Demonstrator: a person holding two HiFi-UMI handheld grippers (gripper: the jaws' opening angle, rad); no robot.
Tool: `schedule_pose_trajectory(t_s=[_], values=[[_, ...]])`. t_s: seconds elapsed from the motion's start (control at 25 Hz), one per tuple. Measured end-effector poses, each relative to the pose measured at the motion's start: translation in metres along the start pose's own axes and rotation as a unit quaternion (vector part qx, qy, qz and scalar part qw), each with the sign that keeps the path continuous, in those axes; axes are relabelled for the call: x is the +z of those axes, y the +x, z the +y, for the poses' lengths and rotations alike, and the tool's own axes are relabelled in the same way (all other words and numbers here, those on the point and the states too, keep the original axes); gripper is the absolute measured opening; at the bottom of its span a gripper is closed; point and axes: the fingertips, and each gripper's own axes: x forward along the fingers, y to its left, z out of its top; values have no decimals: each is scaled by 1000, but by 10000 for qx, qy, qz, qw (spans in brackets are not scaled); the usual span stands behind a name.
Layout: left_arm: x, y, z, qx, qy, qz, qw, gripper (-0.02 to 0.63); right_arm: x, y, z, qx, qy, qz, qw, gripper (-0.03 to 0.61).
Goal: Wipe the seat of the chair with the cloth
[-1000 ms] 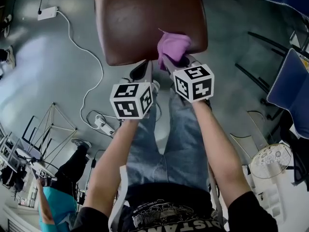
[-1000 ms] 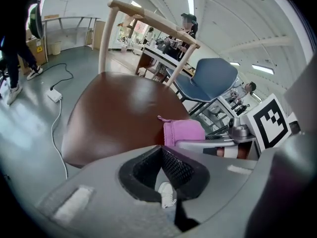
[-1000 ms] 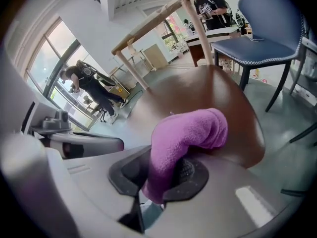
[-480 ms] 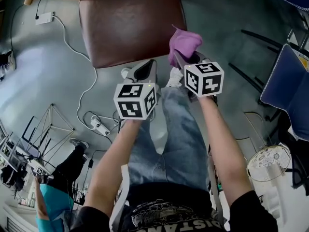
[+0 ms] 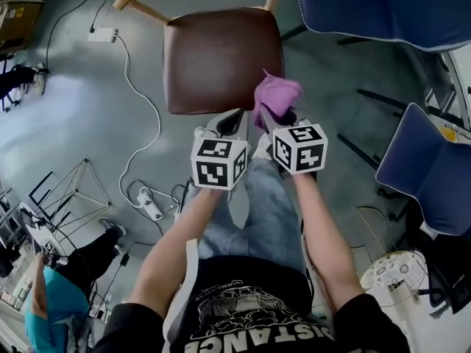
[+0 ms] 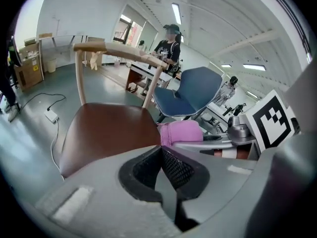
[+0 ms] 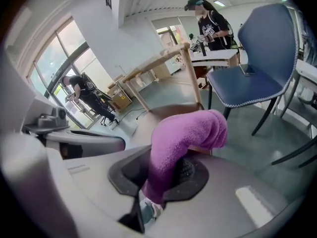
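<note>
A wooden chair with a brown padded seat point(image 5: 219, 57) stands in front of me; the seat point(image 6: 106, 130) fills the left gripper view's middle. My right gripper point(image 5: 271, 116) is shut on a purple cloth point(image 5: 275, 98), held in the air off the seat's near right corner. In the right gripper view the cloth point(image 7: 183, 140) bulges up out of the jaws and hides most of the seat. My left gripper point(image 5: 229, 122) is shut with nothing in it, just short of the seat's near edge.
Blue chairs point(image 5: 423, 171) stand to the right and behind point(image 5: 383, 6). A white cable point(image 5: 136, 87) and a power strip point(image 5: 149, 208) lie on the grey floor at left. A person point(image 6: 168, 46) stands at a table beyond the chair. My legs are below the grippers.
The right gripper has pulled the purple cloth back off the seat's right front corner and away from the seat. The head view has shifted, so the whole chair now shows farther away.
</note>
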Motion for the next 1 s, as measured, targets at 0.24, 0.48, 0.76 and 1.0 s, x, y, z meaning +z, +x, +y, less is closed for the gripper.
schedule_pose_trajectory(t_s=[0.24, 0.48, 0.76, 1.0], values=[[60, -53, -12, 63, 1, -474, 9989, -2, 64, -42, 50, 88, -440, -435, 9980, 66], [103, -114, -23, 89, 23, -904, 9959, -2, 111, -85, 107, 232, -881, -822, 9924, 66], [150, -166, -28, 99, 283, -1472, 9887, -3, 157, -129, 153, 174, -1122, -1366, 9841, 61], [168, -200, -38, 62, 542, -1832, 9816, -5, 183, -156, 183, 88, -1498, -1797, 9722, 58]])
